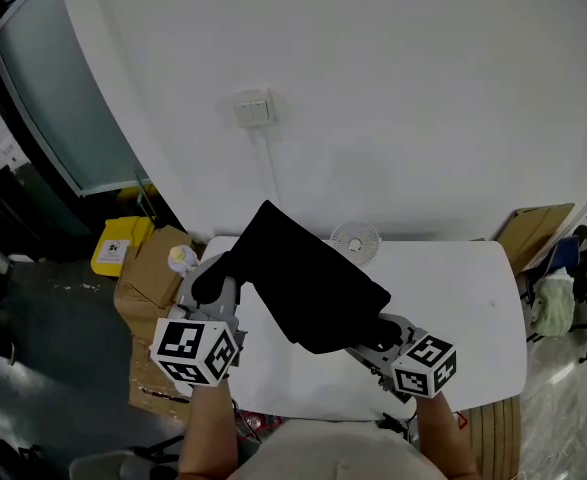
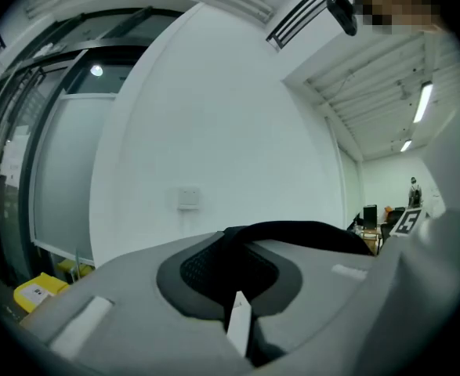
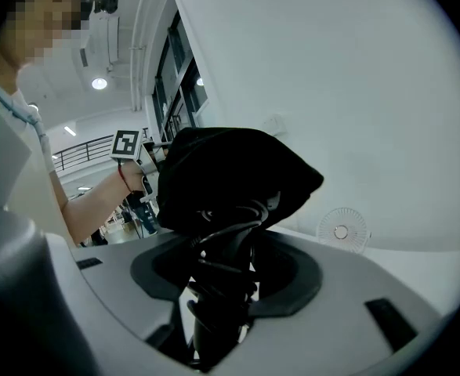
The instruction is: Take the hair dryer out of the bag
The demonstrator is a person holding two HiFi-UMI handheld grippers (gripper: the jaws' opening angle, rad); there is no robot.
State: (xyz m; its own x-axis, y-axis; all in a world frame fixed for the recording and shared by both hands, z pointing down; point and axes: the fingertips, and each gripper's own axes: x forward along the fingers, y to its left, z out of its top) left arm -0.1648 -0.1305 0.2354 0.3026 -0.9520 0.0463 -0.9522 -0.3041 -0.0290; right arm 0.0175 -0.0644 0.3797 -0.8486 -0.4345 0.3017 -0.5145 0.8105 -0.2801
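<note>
A black cloth bag [image 1: 313,278] hangs tilted above the white table [image 1: 463,308]. My left gripper [image 1: 213,286] is shut on the bag's upper left edge, and in the left gripper view black fabric [image 2: 292,233] runs out from between the closed jaws of that gripper [image 2: 233,288]. From the bag's lower end sticks the hair dryer's black handle [image 3: 222,288], wrapped in its coiled cord. My right gripper [image 3: 222,308] is closed around this handle, below the bag [image 3: 230,175]. In the head view the right gripper [image 1: 373,336] sits at the bag's lower right. The dryer's head is hidden inside.
A small white fan [image 1: 355,239] stands at the table's back edge, also visible as a fan [image 3: 342,229] beyond the bag. Cardboard boxes [image 1: 148,268] and a yellow container [image 1: 121,244] lie on the floor to the left. A wall switch [image 1: 253,108] is behind.
</note>
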